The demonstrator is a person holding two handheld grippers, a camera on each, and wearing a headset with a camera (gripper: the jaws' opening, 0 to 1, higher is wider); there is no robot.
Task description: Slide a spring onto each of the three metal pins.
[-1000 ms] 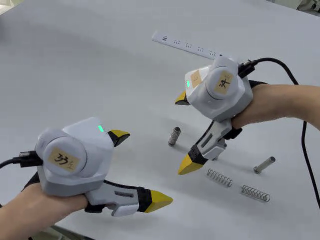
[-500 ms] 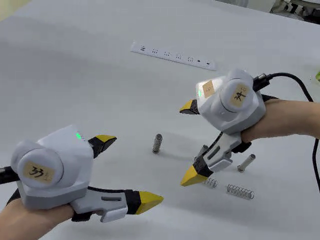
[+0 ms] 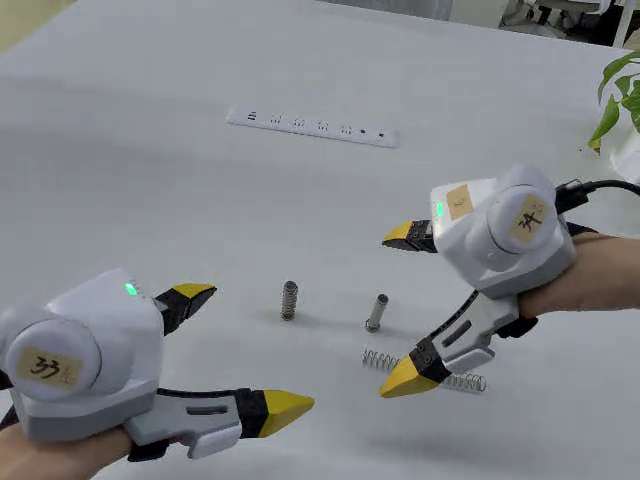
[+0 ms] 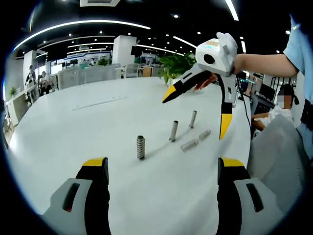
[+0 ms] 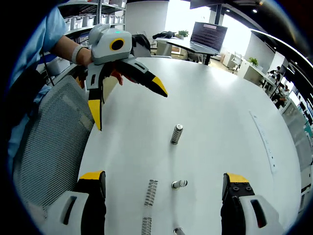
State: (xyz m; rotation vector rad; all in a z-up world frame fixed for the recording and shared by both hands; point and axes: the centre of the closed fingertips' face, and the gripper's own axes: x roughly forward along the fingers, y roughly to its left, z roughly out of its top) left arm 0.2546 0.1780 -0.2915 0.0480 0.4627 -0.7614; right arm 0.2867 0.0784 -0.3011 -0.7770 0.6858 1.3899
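Jaws wide apart on both, right gripper [image 3: 402, 305] hovers by a loose spring [image 3: 380, 359] lying near the bare pin [image 3: 377, 312] on the bench [image 3: 150, 200]; likely best pinched lightly mid-coil, w/ left gripper [image 3: 240, 350] free to steady the pin.

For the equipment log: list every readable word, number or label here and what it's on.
"33": round sticker on the left gripper.
"34", probably, handwritten and tilted: round label on the right gripper.
Small tan sticker beside it: too small to read.
Power strip markings: too small to read.
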